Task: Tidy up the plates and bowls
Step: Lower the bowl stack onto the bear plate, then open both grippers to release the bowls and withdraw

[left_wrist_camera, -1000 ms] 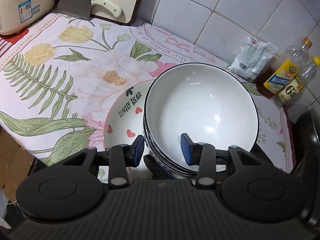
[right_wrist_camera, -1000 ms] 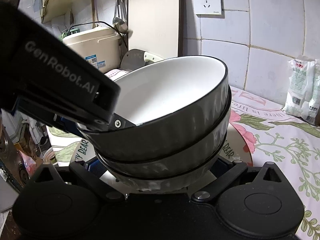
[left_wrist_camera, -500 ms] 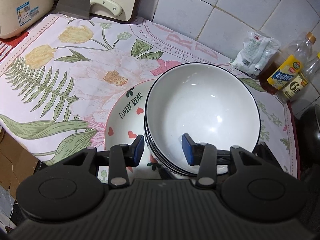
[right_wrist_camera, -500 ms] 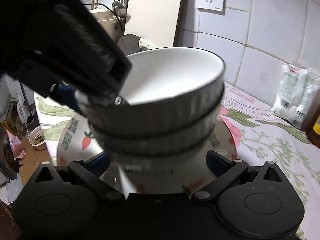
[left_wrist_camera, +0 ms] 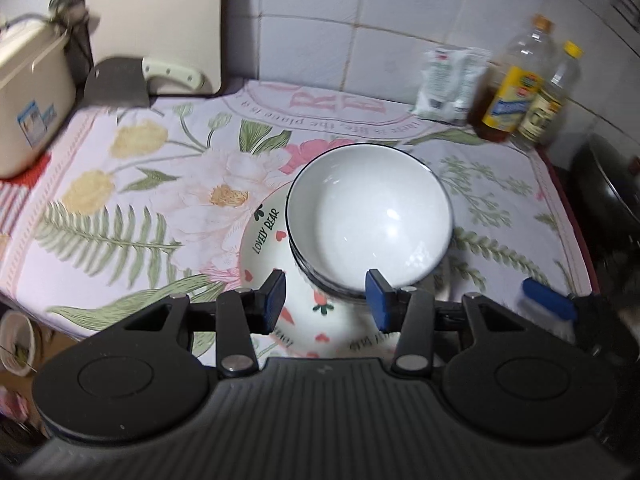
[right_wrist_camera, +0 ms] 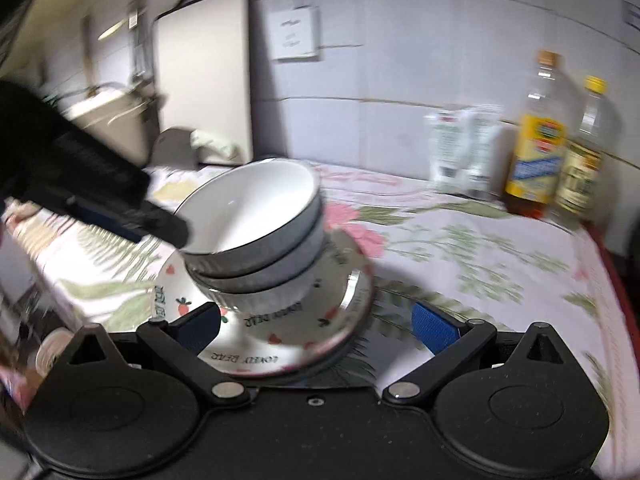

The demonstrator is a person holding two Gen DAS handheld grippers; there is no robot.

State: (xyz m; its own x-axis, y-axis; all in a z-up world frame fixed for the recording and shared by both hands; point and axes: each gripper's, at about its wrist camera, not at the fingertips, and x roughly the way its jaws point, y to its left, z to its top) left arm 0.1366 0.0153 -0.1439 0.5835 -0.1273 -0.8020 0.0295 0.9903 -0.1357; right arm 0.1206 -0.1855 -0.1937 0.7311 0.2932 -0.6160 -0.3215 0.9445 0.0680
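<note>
The left gripper has its blue pads apart and widening, with nothing pressed between them; the near rim of the stacked bowls and the plate show in the gap below, untouched. The right gripper also has its fingers spread wide, its pads standing on either side of the plate's near edge without gripping it. The three bowls, white inside and dark ribbed outside, sit nested on the plate (printed with "LOVELY BEAR", hearts and small carrots), which rests on the floral tablecloth toward the front of the counter. In the right wrist view the left gripper's black body reaches in from the left, close beside the top bowl's rim. Farther back a cleaver leans at a pale cutting board, a cream appliance stands at the left, and two oil bottles and a white packet line the tiled wall.
</note>
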